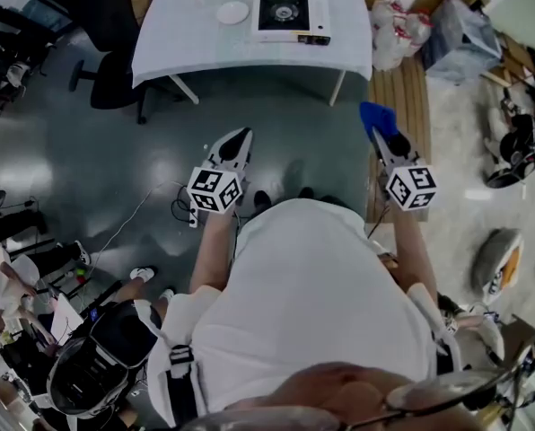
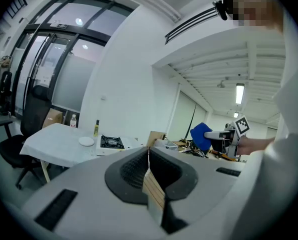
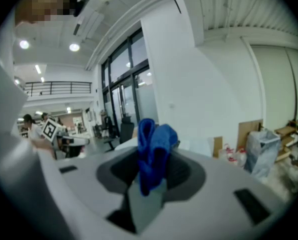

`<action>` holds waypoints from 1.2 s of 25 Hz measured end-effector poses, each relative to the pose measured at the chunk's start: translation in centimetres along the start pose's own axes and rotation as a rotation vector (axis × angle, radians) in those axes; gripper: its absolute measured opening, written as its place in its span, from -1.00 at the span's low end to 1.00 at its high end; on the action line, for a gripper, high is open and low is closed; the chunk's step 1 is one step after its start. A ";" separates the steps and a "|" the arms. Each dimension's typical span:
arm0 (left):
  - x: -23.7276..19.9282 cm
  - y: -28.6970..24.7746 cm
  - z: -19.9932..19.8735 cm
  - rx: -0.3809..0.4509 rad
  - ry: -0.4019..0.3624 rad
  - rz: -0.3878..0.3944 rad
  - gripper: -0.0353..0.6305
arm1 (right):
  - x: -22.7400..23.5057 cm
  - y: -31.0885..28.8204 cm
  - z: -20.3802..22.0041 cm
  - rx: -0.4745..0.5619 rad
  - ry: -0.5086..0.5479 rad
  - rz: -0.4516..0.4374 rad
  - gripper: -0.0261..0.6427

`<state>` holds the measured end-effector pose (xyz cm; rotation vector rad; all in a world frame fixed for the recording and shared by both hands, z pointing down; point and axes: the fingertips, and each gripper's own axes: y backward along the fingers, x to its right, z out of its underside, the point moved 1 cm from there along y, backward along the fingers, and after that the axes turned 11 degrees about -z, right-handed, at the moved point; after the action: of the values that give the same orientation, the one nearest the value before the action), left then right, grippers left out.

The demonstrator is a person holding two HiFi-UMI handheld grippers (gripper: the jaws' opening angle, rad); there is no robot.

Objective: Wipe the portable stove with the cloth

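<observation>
The person wears a white short-sleeved shirt (image 1: 312, 294). The left gripper (image 1: 241, 137) and right gripper (image 1: 386, 140) are pale grey, dark-padded, each bearing 1 black-and-white marker cube (image 1: 214, 189).

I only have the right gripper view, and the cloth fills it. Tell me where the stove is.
Observer: In the head view the portable stove sits on the right part of the white table, well ahead of the cloth, with floor between.
Operator: Report the left gripper.
Observer: The left gripper view shows the left gripper with jaws together and nothing between them.
Operator: Name what is beside the stove.
Observer: A white plate lies on the table just left of it, not touching.
</observation>
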<state>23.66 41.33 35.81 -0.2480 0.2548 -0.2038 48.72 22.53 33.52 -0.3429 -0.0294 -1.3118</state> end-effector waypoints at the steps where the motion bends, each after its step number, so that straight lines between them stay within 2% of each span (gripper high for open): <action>1: 0.2 0.0 0.2 -0.001 0.003 -0.005 -0.79 | 0.2 0.1 0.1 -0.005 -0.001 -0.004 -0.49; 15: 2.4 -0.2 2.8 -0.035 0.042 -0.060 -0.79 | 2.6 -0.2 2.8 -0.042 -0.055 -0.061 -0.49; 20: 1.2 -1.2 2.5 -0.042 0.032 -0.052 -0.79 | 2.6 -2.0 2.9 -0.051 -0.060 -0.059 -0.49; 30: -2.8 -5.6 1.3 -0.066 0.026 -0.006 -0.79 | 4.4 -6.5 2.5 -0.077 -0.085 -0.001 -0.49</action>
<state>20.45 36.94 39.16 -0.3119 0.2868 -0.2051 44.12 17.64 38.39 -0.4641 -0.0512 -1.3007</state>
